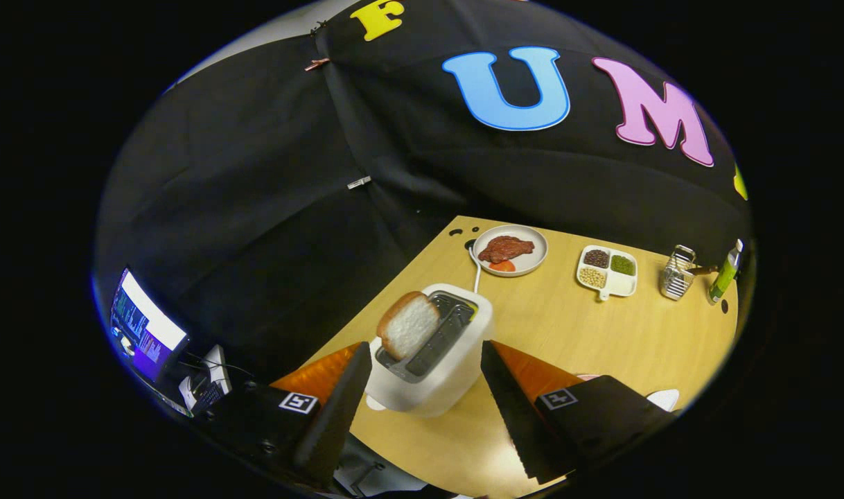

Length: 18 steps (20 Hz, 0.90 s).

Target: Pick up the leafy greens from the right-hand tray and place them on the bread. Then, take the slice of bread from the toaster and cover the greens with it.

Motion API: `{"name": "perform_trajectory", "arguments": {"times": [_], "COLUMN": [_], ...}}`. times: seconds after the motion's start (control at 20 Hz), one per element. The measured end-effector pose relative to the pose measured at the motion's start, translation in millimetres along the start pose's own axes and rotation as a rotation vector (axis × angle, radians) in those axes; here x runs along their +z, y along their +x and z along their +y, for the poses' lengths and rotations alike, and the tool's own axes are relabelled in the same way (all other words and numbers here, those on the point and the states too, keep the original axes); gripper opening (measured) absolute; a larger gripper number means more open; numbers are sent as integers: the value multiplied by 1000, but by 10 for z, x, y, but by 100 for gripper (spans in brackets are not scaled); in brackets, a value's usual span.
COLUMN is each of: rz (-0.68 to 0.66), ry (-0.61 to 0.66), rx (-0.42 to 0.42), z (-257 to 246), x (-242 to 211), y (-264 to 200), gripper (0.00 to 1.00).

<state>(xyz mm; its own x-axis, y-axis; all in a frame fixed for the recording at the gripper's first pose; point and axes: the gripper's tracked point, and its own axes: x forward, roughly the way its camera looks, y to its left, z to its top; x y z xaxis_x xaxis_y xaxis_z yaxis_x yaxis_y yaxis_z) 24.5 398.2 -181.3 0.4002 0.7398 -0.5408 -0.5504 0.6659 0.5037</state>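
Now the hand-held gripper (422, 374) hangs open, fingers flanking the toaster (432, 353). Its bread slice (408, 324) looks light, soft and crushable; best pinched gently across its raised crusty top.

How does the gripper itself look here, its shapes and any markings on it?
The gripper has two flat, wedge-shaped fingers that narrow to points, with ridged inner faces. Behind each finger sits an orange panel and a black block bearing a small square black-and-white marker.

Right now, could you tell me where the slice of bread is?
In the gripper view, the slice of bread stands in the slot of the white toaster on the wooden table, just ahead of the open gripper.
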Motion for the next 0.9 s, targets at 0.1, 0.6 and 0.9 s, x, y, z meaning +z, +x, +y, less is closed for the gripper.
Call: {"name": "perform_trajectory", "arguments": {"times": [0.1,0.6,0.9], "rz": [11,83,119], "ry": [12,36,59], "rx": [-5,-260,-323], "z": [145,42,22], "x": [25,-78,-158], "y": [235,1094,1302], "gripper": [98,98,81]}}
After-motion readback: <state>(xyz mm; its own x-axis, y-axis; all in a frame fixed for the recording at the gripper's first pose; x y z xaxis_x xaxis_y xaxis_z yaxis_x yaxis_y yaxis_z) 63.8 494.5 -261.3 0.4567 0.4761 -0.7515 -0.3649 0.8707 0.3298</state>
